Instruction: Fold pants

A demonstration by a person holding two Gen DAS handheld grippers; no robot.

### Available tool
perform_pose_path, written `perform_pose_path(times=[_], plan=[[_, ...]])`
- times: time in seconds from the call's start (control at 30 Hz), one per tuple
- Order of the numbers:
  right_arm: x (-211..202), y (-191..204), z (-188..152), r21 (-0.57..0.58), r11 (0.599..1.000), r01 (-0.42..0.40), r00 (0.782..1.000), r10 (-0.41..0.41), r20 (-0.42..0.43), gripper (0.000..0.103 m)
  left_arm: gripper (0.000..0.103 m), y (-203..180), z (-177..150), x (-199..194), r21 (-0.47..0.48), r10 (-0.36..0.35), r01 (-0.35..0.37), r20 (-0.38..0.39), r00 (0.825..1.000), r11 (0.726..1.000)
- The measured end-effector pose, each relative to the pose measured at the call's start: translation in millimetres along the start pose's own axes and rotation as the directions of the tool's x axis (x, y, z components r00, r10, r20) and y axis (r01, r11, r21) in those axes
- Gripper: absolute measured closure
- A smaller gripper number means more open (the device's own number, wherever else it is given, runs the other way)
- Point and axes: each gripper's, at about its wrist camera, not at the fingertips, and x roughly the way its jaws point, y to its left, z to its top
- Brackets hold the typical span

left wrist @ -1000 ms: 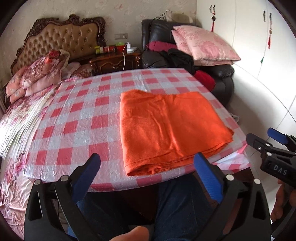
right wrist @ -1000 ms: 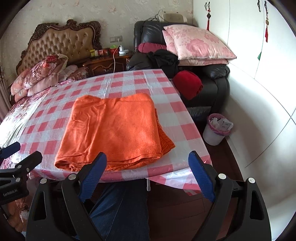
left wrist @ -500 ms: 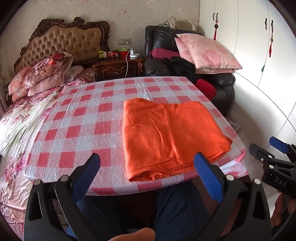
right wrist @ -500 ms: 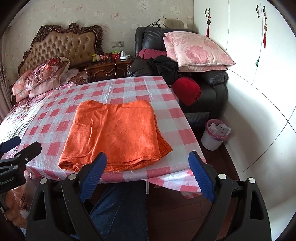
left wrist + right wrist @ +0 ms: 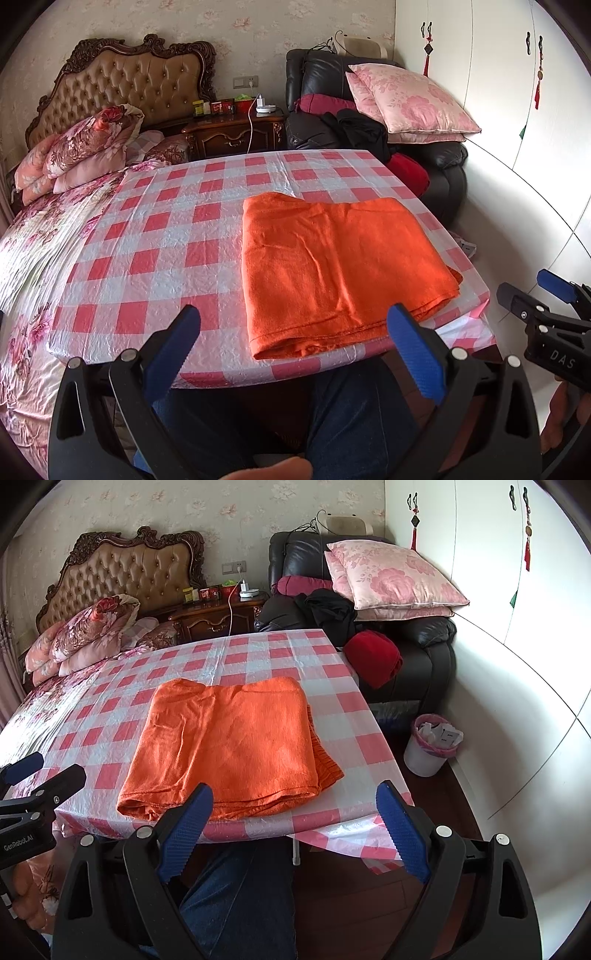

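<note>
**Folded pants on the table, both tongs released**

Orange pants (image 5: 340, 266) folded into a flat stack of layers, lying on the red-and-white checked table (image 5: 155, 258), close to its near edge and right-hand side. Left tongs (image 5: 293, 347) spread wide, empty, hovering off the near edge. Right tongs (image 5: 295, 823) likewise spread wide, gripping nothing, apart from the cloth. Blue-jeaned legs (image 5: 243, 897) under the table edge. Bed (image 5: 40, 251) along the left, black armchair (image 5: 417, 642) with pink pillows (image 5: 395, 579) behind, small bin (image 5: 430, 749) on the floor.
</note>
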Motion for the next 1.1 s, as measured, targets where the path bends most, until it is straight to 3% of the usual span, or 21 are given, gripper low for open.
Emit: perform_pose_path(times=[1.1], plan=[[1.5,1.2,-3.5,-0.003,1.000,-0.002,1.000,0.002,-0.008,0.017,0.002,-0.7,-2.2,0.4,0.002,-0.012,0.012,-0.006,1.000,1.000]])
